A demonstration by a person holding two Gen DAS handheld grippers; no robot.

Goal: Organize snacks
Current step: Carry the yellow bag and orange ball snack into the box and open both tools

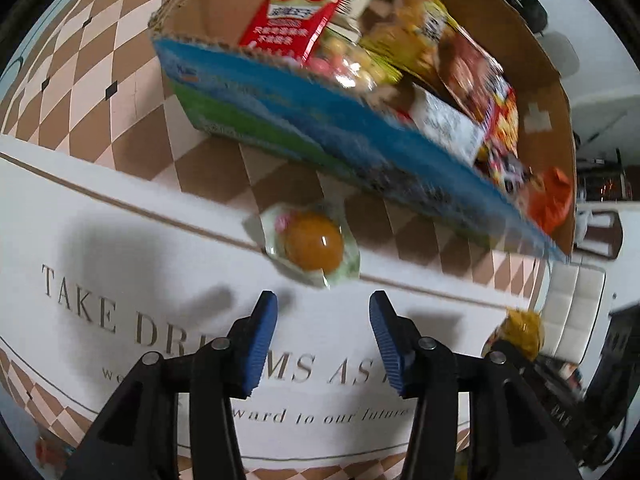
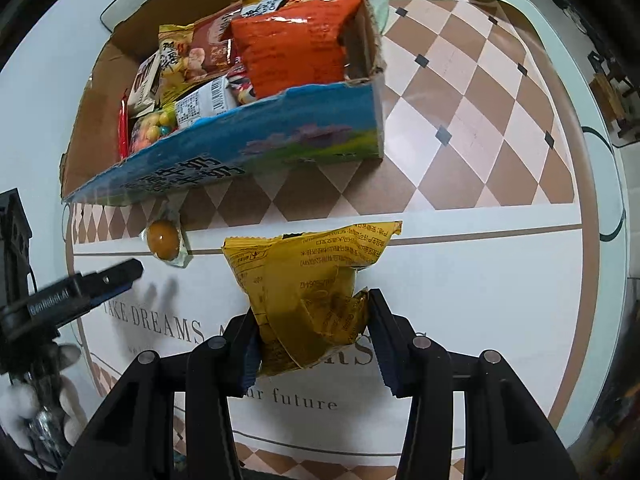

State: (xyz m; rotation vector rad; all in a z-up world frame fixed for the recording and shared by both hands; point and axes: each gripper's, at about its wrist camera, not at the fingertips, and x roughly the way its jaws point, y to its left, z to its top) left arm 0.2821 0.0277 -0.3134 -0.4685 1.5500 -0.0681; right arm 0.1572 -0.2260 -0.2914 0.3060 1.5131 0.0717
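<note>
A cardboard box [image 1: 280, 108] with a blue printed front holds several snack packets, among them a red one [image 1: 296, 20] and an orange one [image 2: 292, 52]. A round orange snack in a clear wrapper [image 1: 312, 246] lies on the tablecloth just in front of the box. My left gripper [image 1: 323, 304] hovers close behind it, open, with nothing between its blue pads. My right gripper [image 2: 312, 308] is shut on a crumpled yellow snack bag [image 2: 308, 272], held above the cloth in front of the box [image 2: 260, 136]. The left gripper [image 2: 128, 274] shows at the left there, near the wrapped snack [image 2: 162, 238].
The round table carries a brown-and-pink diamond-pattern cloth [image 2: 460, 112] with a white lettered panel [image 1: 120, 280]. A white padded seat [image 1: 572, 304] and dark furniture stand past the table's edge. The yellow bag [image 1: 520, 328] shows at the right of the left wrist view.
</note>
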